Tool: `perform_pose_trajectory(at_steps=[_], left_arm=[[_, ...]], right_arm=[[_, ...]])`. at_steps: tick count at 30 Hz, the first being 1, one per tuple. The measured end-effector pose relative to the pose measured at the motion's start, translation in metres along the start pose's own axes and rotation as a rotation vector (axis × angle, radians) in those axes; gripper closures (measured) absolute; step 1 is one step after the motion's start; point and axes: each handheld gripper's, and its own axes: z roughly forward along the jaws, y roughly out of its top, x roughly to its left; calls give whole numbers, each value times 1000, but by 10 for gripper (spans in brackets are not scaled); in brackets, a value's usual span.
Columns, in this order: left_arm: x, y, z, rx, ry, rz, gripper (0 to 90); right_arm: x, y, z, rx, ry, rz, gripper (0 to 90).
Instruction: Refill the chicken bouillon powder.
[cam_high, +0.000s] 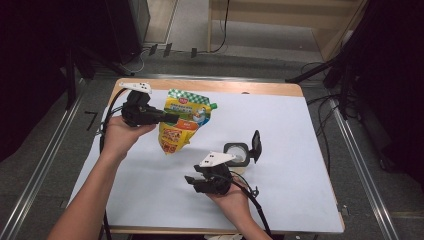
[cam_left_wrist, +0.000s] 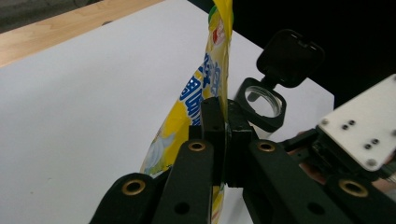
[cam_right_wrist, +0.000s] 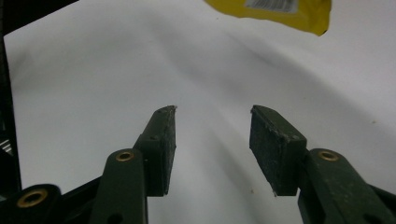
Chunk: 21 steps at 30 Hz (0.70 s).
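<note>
pouch (cam_high: 183, 121) in yellow and green hangs lifted off the white table (cam_high: 300, 130), left gripper (cam_high: 172, 118) clamped on its edge, while right gripper (cam_high: 192, 181) hovers nearer the person, jaws apart on nothing, just beside a black container (cam_high: 239, 152) with open lid

My table (cam_high: 260, 89) was a wooden top with a white sheet (cam_high: 280, 130) spread over nearly all of it; bare wood showed only as a strip along the far edge and a thin line at the near edge. On the sheet, right of the middle, stood a small clear jar (cam_high: 239, 152) in a black square frame, its black lid (cam_high: 256, 145) hinged open and standing upright on the right side.
</note>
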Motion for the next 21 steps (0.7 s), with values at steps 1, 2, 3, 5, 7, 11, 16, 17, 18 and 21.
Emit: perform_pose_trajectory(at_steps=[1,2,3,5,7,11,16,17,18,21], left_arm=[[-4,-1,-1,-8,7,7,900],[-7,-2,-2,-11,6,5,900],[-10,-2,-3,-11,3,6,900],[-16,-3,-6,-13,-2,15,900],[-21,-4,-8,-19,-14,10,900],[-27,-9,-11,-26,-58,-13,900],[-36,-12,-11,-30,-96,-28,900],[-39,-12,-11,-33,-99,-26,900],[-41,-11,-11,-30,-103,-22,900],[-48,-11,-10,-30,-123,-17,900]], right_arm=[[0,0,1,-2,-5,0,524],[-1,0,3,-6,-7,-1,527],[-1,0,4,-6,-7,8,528],[-3,0,10,-18,-2,31,526],[-3,1,14,-18,-17,30,524],[-6,1,17,-30,-40,43,570],[-7,2,20,-46,-80,44,622],[-6,2,22,-44,-85,51,649],[-6,1,22,-46,-94,50,678],[-4,0,25,-47,-109,39,720]])
